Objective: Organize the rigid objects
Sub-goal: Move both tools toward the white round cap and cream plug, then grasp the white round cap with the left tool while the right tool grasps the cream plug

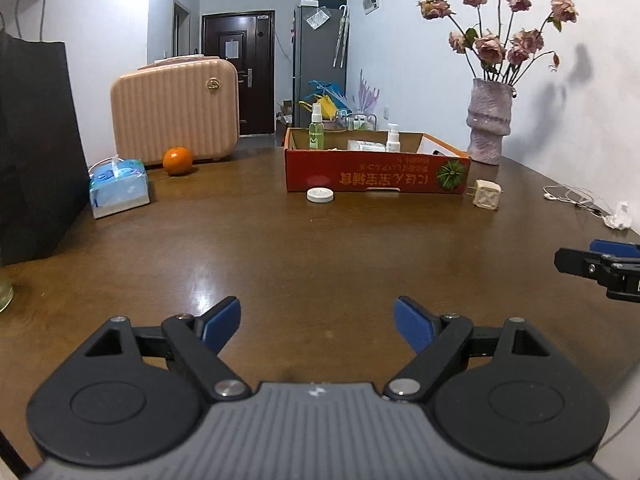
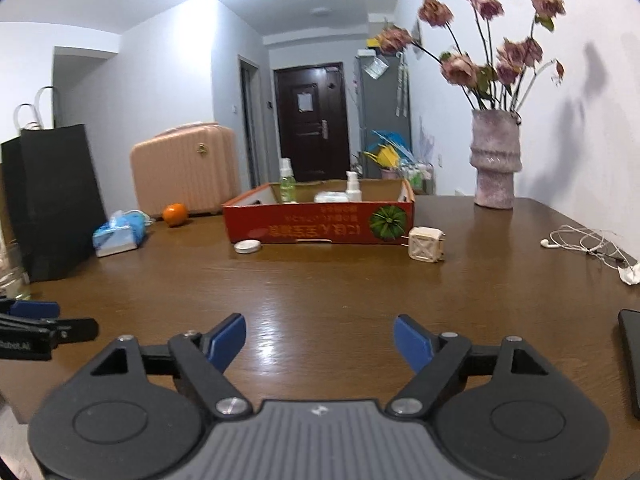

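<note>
My left gripper [image 1: 318, 322] sits at the bottom centre of its frame, fingers spread wide with nothing between them, above the bare brown table [image 1: 320, 248]. My right gripper [image 2: 320, 340] is the same: fingers apart, holding nothing. The red box [image 1: 376, 170] stands mid-frame at the far side, with a green bottle [image 1: 316, 128] and a white bottle [image 1: 393, 138] upright inside. A white lid [image 1: 320, 194] lies against its front, and a charger [image 1: 486, 195] just beside its right corner.
</note>
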Motion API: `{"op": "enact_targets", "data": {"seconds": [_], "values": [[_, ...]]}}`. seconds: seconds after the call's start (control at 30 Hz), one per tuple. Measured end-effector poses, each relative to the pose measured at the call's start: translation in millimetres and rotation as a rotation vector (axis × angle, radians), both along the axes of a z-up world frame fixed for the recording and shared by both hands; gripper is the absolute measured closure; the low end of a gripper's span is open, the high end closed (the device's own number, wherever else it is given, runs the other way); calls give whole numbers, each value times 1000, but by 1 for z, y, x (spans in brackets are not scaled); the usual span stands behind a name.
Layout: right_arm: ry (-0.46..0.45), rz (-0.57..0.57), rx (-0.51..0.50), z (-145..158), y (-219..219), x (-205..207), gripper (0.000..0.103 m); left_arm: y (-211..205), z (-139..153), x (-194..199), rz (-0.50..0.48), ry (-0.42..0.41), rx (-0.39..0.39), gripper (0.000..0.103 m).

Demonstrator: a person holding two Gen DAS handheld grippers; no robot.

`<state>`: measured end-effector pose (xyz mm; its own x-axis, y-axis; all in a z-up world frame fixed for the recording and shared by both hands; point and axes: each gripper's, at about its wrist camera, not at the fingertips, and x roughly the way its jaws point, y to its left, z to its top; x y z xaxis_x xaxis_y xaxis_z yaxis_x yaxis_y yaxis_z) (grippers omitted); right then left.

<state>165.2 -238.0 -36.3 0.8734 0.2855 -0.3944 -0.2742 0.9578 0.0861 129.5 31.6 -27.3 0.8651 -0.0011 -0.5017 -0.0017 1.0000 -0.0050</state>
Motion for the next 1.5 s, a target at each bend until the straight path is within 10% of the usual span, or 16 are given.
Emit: {"op": "enact_targets", "data": {"seconds": [0.47, 0.8, 0.97, 1.23, 1.5], "values": [[49, -128, -107, 3, -25, 181, 22, 20, -14, 194, -25, 147, -74, 28], [129, -194, -116, -20, -36, 278, 25, 9, -40, 332, -21, 166, 24, 40], [143, -149, -96, -30, -38, 289, 32, 4, -49, 343, -37, 161, 29, 63], [184, -134, -91, -33, -33, 284, 63, -8, -39, 327, -88, 144, 62, 64], [170, 6, -17, -27, 6, 189, 63, -9, -12, 205, -100, 87, -53, 64]]}}
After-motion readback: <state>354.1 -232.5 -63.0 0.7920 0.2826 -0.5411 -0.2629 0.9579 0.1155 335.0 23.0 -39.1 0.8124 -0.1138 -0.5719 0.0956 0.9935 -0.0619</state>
